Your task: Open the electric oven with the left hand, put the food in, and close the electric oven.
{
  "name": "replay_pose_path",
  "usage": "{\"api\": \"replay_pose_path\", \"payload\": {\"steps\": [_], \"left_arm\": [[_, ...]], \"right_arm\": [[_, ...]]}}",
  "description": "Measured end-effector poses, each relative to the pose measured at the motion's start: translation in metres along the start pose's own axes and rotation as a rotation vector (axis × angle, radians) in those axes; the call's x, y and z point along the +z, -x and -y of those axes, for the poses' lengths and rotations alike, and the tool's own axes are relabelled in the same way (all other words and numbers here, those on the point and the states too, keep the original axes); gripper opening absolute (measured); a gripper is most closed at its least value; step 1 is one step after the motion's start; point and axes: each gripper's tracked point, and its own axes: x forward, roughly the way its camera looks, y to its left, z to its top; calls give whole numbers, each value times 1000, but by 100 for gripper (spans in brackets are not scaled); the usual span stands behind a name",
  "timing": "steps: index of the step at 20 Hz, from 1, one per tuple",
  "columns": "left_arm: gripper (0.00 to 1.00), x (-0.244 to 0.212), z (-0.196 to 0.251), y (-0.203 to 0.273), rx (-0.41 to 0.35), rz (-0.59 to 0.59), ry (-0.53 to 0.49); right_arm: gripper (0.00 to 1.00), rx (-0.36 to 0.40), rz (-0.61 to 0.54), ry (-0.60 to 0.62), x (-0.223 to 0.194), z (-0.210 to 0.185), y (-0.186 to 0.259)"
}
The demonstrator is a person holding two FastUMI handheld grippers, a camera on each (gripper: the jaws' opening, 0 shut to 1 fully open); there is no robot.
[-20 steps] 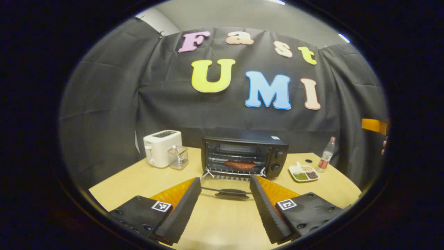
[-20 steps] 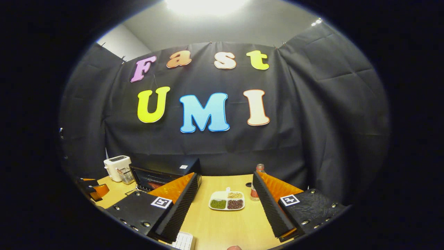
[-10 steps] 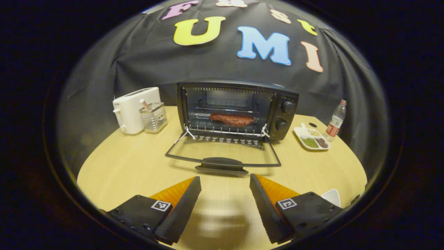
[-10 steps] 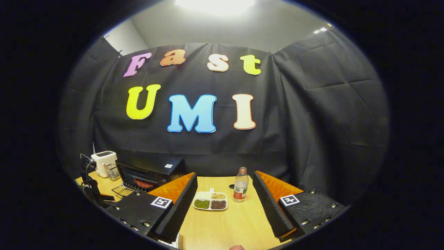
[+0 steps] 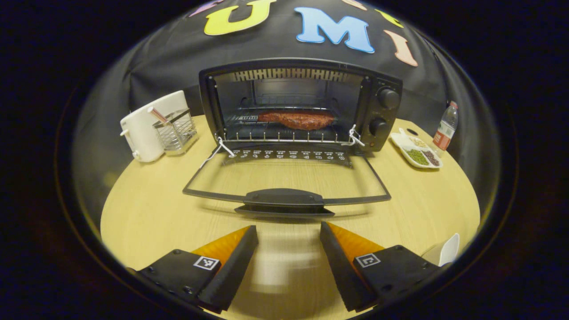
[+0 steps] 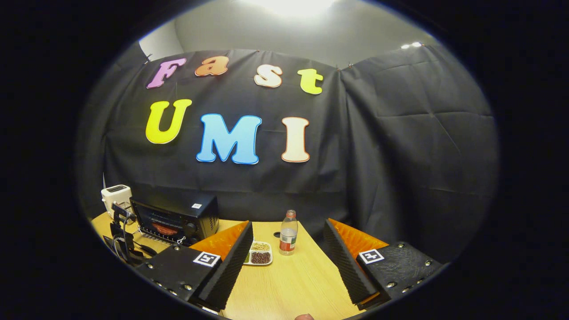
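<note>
Closer now, left gripper hovers low before oven door, jaws apart, empty.

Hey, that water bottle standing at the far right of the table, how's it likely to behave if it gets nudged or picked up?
The water bottle stands tall and narrow, so a sideways nudge would probably tip it. Its round body would likely roll afterwards, perhaps toward the divided snack dish beside it. It looks like thin clear plastic, so it may dent under a firm squeeze.

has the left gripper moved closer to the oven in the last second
Yes. The left gripper, open, has come forward toward the oven: the oven and its lowered door handle fill much more of the left gripper view than before.
</note>
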Motion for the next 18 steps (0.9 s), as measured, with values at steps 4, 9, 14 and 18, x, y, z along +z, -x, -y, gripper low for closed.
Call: {"api": "replay_pose_path", "payload": {"steps": [4, 9, 14, 18], "left_arm": [[95, 0, 1, -8, 3, -10, -14], [97, 4, 0, -7, -24, 0, -50], [99, 14, 0, 2, -22, 34, -84], [95, 30, 0, 19, -26, 96, -93]], "right_arm": [[98, -27, -5, 10, -3, 9, 2], [98, -42, -35, -17, -18, 15, 1], [97, -22, -26, -16, -17, 10, -2], [97, 1, -10, 5, -13, 3, -2]]}}
